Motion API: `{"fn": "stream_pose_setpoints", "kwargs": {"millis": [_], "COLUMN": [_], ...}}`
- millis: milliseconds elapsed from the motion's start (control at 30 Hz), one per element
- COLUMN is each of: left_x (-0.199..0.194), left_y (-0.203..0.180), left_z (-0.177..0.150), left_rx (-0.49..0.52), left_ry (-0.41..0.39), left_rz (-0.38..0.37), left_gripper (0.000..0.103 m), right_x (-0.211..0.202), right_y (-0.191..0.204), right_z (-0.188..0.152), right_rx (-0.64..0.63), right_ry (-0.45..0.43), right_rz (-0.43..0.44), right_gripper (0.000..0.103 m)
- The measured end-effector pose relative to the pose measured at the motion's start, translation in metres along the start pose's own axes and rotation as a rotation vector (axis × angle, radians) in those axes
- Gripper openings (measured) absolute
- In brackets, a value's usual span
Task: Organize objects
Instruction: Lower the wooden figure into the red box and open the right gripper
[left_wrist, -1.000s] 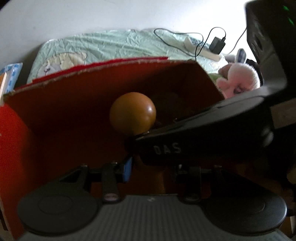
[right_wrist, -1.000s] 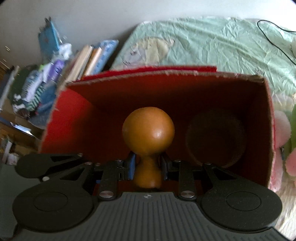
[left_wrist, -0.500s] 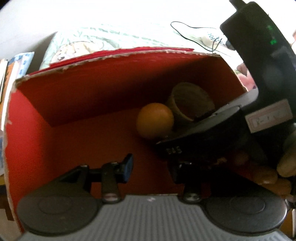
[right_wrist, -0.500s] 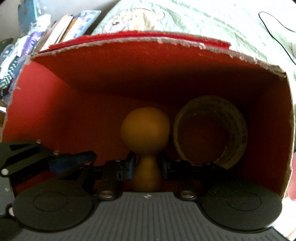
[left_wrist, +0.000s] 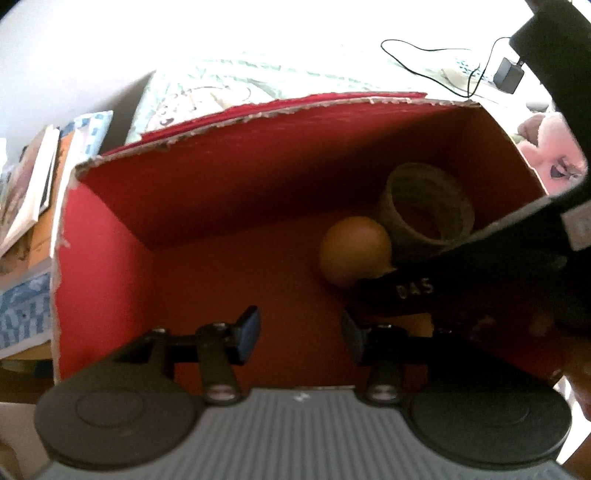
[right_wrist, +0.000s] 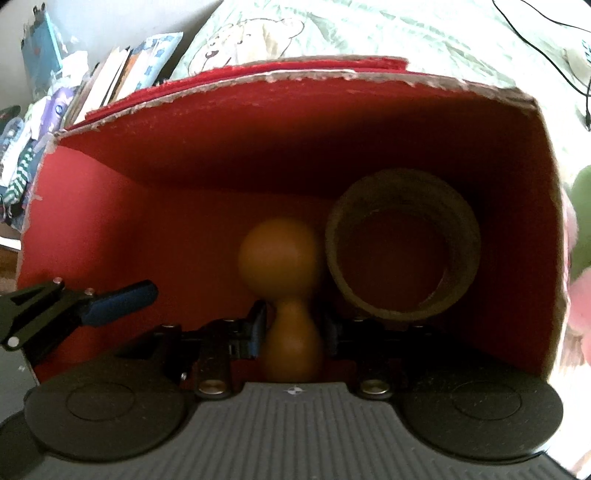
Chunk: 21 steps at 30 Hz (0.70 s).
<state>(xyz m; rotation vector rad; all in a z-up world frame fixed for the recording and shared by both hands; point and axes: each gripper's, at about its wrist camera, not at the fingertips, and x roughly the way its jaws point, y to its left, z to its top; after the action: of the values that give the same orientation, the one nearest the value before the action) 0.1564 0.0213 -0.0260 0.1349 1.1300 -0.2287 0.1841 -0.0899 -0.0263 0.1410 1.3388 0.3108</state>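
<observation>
From the left wrist view, we look down into the red cardboard box (left_wrist: 110, 229). Our left gripper (left_wrist: 299, 332) has its jaws spread and opening, with nothing between them, only the red floor of the box. The wooden peg doll (left_wrist: 354, 254) shows its round orange-brown head near the box's right wall, touching the cardboard tape core (left_wrist: 428, 210) in the far right corner. The right gripper's black body crosses in front of both.

From the right wrist view, our right gripper (right_wrist: 293, 332) has the doll's waist between its fingers, and the jaws are opening; whether the pads still press on it we cannot tell, as the picture is dim and blurred. The doll points head-first toward the far wall, just beside the tape core (right_wrist: 402, 243).

We judge the step in hand to be letting the doll go inside the box. The next move calls for a straight lift out, clear of the doll and core.

The doll looks smooth, glossy, round-headed and narrow-waisted.
</observation>
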Motion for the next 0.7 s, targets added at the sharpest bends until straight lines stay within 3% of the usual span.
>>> {"fn": "stream_pose_setpoints", "kwargs": {"millis": [233,700], "left_x": [-0.011,-0.042], "left_y": [0.001,-0.008], "left_z": [0.003,-0.007], "left_rx": [0.008,0.011], "left_ry": [-0.026,-0.089], "left_rz": [0.073,0.151], "left_gripper": [0.053,0.059], "right_x": [-0.024,-0.061], "right_y": [-0.003,0.001], "right_z": [-0.02,-0.03], "right_rx": [0.035,0.091], "right_ry": [-0.085,-0.235], "right_rz": [0.002,0.042], "right_gripper": [0.034,0.034]}}
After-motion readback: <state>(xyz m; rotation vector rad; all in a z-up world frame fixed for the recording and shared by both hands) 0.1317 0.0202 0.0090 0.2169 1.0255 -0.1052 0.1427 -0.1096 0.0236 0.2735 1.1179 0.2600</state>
